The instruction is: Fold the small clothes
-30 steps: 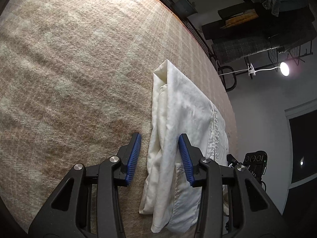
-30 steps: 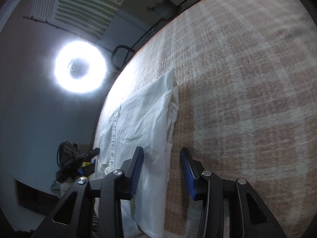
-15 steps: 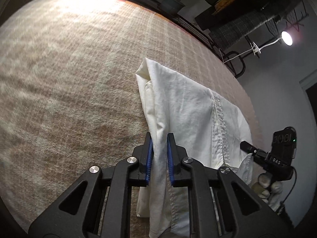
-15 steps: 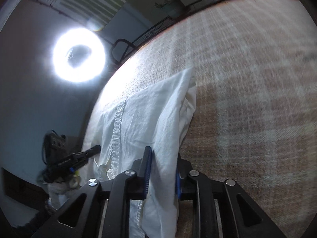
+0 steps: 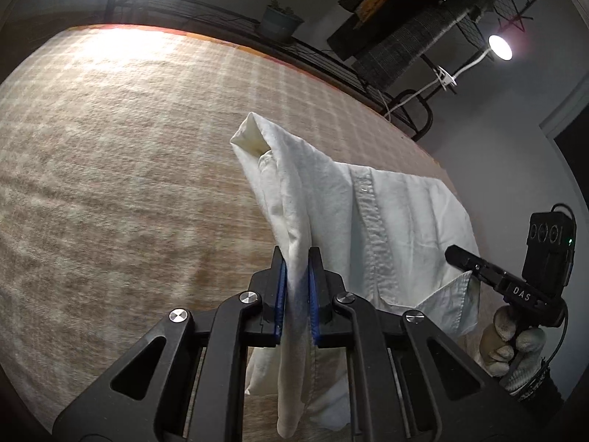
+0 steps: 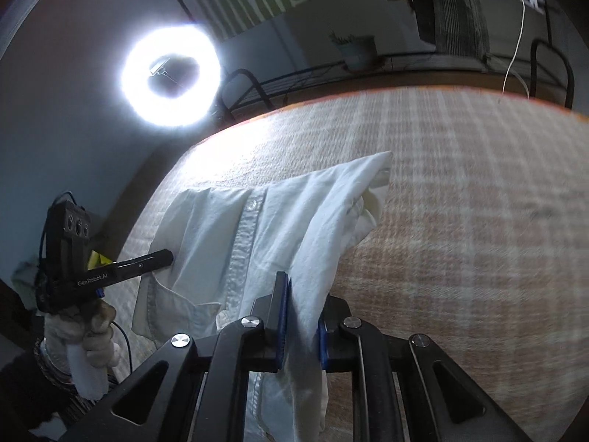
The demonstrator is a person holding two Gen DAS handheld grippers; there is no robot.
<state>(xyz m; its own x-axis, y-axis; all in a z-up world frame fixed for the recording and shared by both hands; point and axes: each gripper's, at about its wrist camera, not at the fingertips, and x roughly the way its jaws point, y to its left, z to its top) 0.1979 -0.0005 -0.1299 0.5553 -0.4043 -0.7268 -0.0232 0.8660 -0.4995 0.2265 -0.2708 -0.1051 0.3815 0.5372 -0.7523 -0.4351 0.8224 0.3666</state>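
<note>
Showing both tongs clamped on one white shirt [image 5: 368, 206], which is partly raised off a tan plaid blanket [image 5: 129, 169]. Left tongs [image 5: 295, 294]: blue pads closed on a folded edge of the shirt, cloth hanging below them. Right tongs [image 6: 300, 316]: pads closed on the opposite folded edge. Button placket [image 6: 243, 243] runs between the two grips; the far corner of the shirt [image 6: 379, 162] peaks above the blanket, and the lower part drapes toward the near side.

Surroundings: ring light [image 6: 171, 73] at upper left of the right view; clip lamp [image 5: 500, 47] on a wire rack [image 5: 434, 29] holding dark folded textiles; potted plant [image 5: 281, 22] beyond the blanket's far orange-trimmed edge. Each view shows the other gloved hand [image 5: 515, 346] beside the shirt.

Open blanket extends left of the shirt in the left view and right of it in the right view.
</note>
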